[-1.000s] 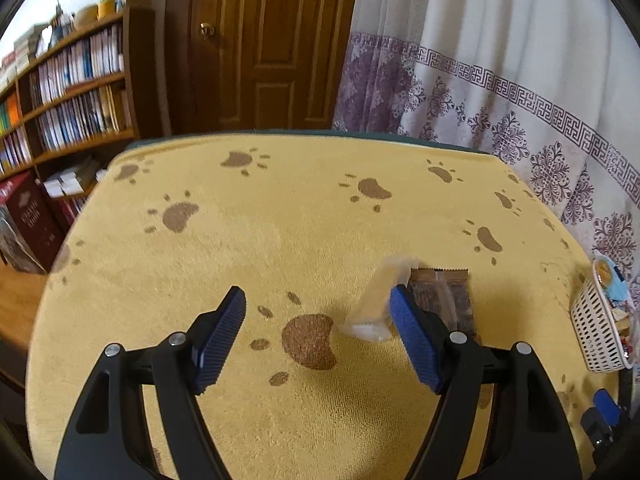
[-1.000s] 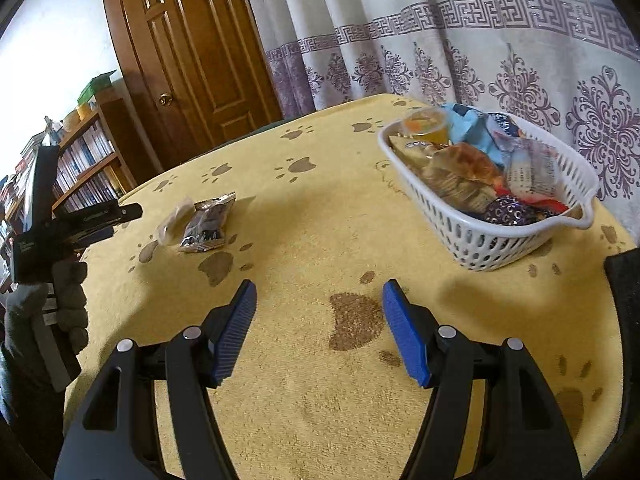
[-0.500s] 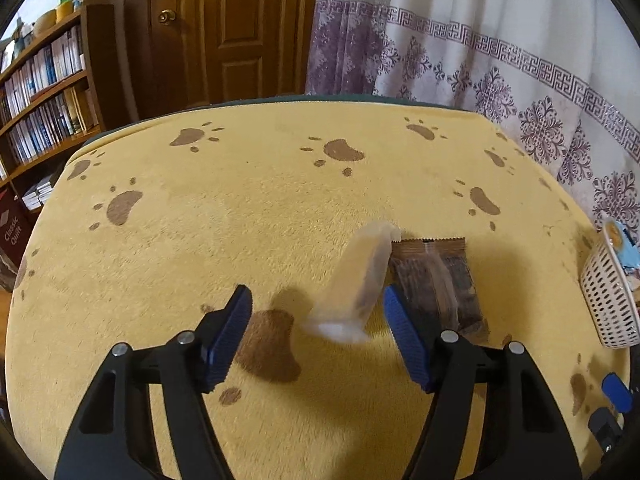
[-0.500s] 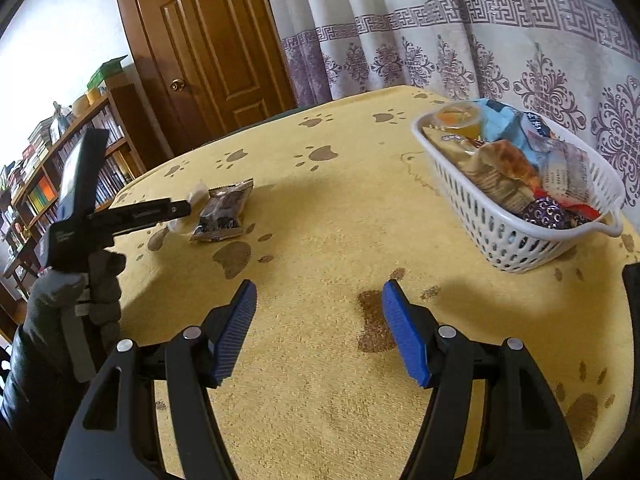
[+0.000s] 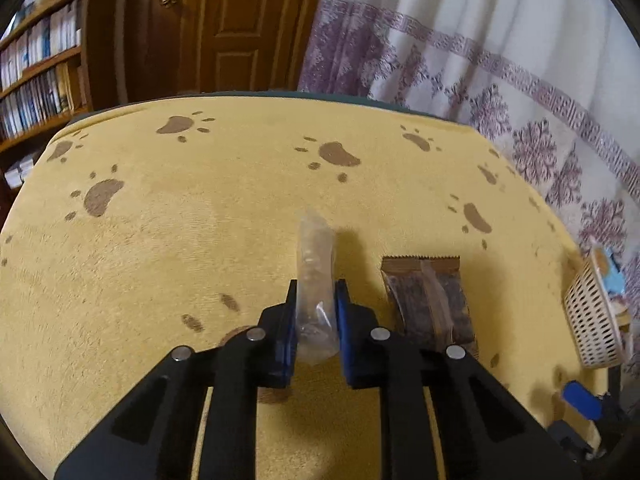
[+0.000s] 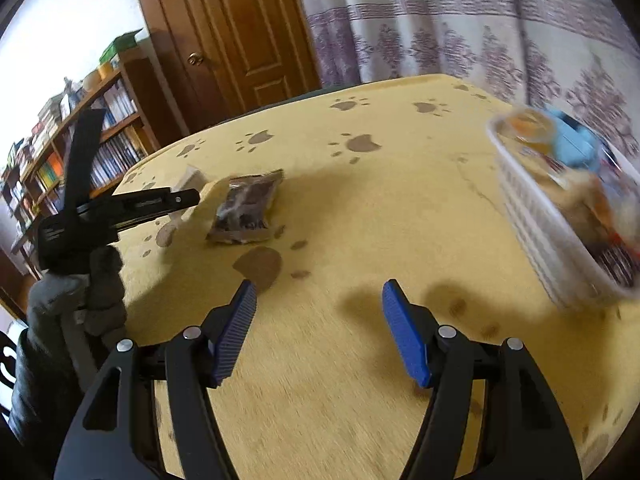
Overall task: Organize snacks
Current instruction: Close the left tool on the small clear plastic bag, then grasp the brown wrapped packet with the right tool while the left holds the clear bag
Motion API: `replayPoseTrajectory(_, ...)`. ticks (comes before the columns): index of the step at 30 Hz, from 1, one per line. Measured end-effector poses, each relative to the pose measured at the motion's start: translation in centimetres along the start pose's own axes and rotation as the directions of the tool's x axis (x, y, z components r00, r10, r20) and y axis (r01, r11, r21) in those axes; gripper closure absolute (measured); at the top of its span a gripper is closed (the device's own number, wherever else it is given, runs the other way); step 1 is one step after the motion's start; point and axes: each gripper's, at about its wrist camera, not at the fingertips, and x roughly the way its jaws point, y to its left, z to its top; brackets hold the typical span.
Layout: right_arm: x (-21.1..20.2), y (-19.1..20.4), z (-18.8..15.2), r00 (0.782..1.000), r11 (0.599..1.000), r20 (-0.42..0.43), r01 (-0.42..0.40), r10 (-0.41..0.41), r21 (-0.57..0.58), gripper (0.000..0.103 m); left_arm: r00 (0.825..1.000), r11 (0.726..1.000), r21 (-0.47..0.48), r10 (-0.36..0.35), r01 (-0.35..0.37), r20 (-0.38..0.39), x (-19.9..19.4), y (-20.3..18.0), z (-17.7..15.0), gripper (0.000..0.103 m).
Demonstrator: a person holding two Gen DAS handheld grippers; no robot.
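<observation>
The left hand-held gripper (image 5: 316, 304) has just closed its jaws on a clear packet (image 5: 315, 276), blue pads pressing both its sides. The packet's far end sticks out ahead over the yellow desk (image 5: 200, 240); its contents are too pale and see-through to make out. Just right of it a brown packet (image 5: 426, 300) lies flat on the desk, its near end hidden behind the gripper's black frame.

The right hand-held gripper (image 6: 320, 328) stands half wide with nothing between its jaws, above bare desk. From its view the left gripper shows only as a black side profile gripped by a gloved hand (image 6: 76, 292), and the clear packet is mostly hidden behind it.

The white basket (image 6: 548, 240) of snacks sits at the desk's right side, well apart from both packets. It is smeared by motion blur in the right view and cut off at the edge in the left view, so single items inside are hard to tell.
</observation>
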Motion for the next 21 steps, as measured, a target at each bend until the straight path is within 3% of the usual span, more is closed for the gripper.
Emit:
replayPoseTrajectory(9, 5.9, 4.3, 3.9, 0.994, 0.995, -0.09, -0.062, 0.055, -0.075, 0.036, 0.996, 0.996, -0.091, -0.008, 0.016, 0.09, -3.0, 2.4, 1.1, 0.086)
replayPoseTrajectory(21, 12.0, 7.7, 6.8, 0.993, 0.988, -0.112, 0.031, -0.048, -0.149, 0.036, 0.987, 0.983, -0.183, 0.011, 0.018, 0.158, -4.9, 4.5, 1.6, 0.086)
